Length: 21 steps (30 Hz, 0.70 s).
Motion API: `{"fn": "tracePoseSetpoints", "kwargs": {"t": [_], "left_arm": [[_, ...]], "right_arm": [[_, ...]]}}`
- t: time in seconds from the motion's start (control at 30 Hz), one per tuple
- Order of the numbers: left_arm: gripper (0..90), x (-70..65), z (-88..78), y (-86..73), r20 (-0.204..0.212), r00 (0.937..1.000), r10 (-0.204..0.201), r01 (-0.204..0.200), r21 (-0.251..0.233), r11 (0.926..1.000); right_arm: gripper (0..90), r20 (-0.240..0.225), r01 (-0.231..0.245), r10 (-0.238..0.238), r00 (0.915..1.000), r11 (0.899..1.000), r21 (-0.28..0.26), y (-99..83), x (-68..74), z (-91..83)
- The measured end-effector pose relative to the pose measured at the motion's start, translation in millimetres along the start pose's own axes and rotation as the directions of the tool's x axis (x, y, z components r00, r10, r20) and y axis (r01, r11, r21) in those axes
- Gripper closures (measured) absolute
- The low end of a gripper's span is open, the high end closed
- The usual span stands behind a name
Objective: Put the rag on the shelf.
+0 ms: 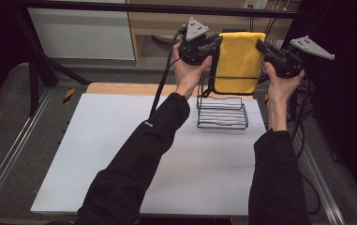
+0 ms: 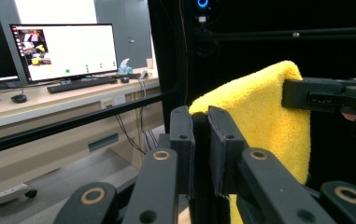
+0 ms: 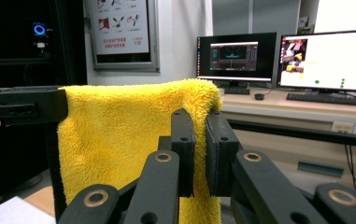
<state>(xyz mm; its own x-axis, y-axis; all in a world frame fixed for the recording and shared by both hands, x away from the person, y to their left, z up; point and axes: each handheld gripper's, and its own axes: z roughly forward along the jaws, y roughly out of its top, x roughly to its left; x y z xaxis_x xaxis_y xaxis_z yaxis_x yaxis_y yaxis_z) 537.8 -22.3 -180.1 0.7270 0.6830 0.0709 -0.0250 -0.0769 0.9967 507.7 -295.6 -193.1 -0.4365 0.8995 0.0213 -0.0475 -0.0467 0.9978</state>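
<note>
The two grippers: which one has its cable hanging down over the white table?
The left gripper: its black cable drops across the table. The right gripper is beside the table's edge.

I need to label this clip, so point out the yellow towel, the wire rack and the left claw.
yellow towel (image 1: 239, 61), high view, middle of the hanging cloth.
wire rack (image 1: 222, 114), high view, its base grid.
left claw (image 2: 201, 123), left gripper view, between its tips.
</note>
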Motion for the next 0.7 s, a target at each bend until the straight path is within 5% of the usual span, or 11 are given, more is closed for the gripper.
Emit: {"fn": "tracePoseSetpoints", "kwargs": {"t": [0.7], "left_arm": [[80.2, -19.2, -23.2, -15.4, 0.072, 0.9972, 0.019, -0.024, 0.071, 0.9971]], "right_arm": [[83.1, -0.011, 0.015, -0.015, 0.9998, 0.999, 0.032, -22.3, 9.8, -28.8]]}}
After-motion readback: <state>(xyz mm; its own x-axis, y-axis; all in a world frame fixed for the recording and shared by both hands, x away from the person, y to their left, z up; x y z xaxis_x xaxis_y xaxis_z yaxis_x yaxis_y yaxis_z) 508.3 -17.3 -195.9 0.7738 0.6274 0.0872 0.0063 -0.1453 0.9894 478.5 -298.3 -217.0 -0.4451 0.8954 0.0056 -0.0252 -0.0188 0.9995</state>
